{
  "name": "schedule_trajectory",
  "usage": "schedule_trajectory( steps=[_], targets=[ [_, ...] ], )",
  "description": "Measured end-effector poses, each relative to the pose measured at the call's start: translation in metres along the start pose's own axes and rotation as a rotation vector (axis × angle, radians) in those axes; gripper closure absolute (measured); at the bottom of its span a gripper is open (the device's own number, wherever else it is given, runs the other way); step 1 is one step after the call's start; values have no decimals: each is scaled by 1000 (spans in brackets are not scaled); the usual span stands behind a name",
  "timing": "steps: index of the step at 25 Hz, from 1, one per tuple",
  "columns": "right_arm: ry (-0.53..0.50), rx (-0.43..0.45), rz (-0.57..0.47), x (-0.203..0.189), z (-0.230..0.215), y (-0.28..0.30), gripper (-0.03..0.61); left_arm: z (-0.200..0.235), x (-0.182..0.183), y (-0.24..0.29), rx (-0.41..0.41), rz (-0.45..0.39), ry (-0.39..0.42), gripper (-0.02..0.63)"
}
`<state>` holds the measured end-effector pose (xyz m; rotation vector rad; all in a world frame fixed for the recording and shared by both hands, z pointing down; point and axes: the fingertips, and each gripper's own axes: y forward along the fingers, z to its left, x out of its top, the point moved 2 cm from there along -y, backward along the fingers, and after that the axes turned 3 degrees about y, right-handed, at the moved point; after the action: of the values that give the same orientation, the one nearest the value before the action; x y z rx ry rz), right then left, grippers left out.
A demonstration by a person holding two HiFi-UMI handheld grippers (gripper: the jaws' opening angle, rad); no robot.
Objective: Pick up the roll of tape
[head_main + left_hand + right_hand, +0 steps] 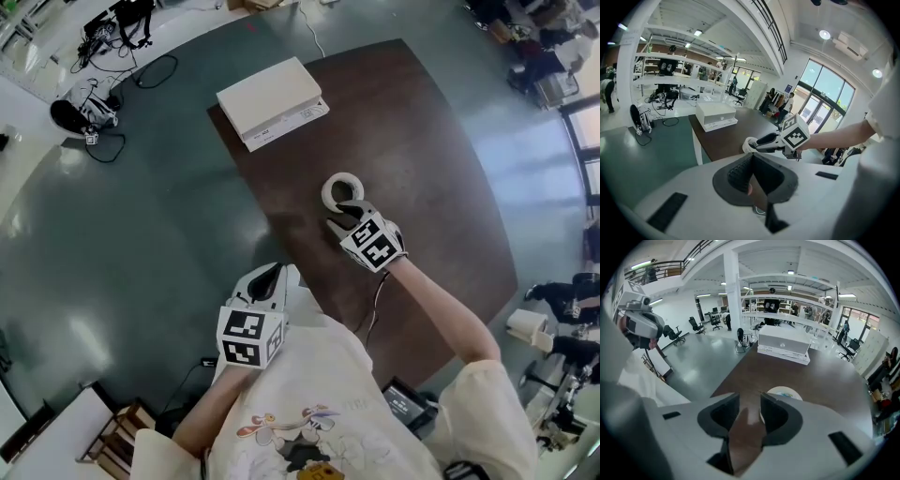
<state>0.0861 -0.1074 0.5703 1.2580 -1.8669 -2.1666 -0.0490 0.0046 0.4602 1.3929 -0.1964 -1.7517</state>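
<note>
The roll of tape (341, 190) is a white ring lying flat near the middle of the dark brown table (427, 178). My right gripper (345, 217) hovers just on the near side of it, pointing steeply down, jaws open and empty. In the right gripper view the tape (785, 392) peeks out just past the right jaw, while bare tabletop shows in the gap of the right gripper (750, 401). The left gripper view shows the tape (749, 145) at the tips of the right gripper (760, 140). My left gripper (269, 278) hangs off the table's near-left edge, shut and empty.
A flat white box (272, 98) rests on the table's far left corner, well beyond the tape. Grey-green floor (122, 234) lies to the left of the table. Cables and a dark bag (80, 112) are on the floor at far left. The person's arm (441, 300) stretches over the table's near side.
</note>
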Motion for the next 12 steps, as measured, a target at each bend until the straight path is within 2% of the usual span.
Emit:
schedule_trajectory(
  steps=[12],
  targets=[
    [-71,26,65,-10,-51,22,433,-2,4,25,30,16,-33,609]
  ],
)
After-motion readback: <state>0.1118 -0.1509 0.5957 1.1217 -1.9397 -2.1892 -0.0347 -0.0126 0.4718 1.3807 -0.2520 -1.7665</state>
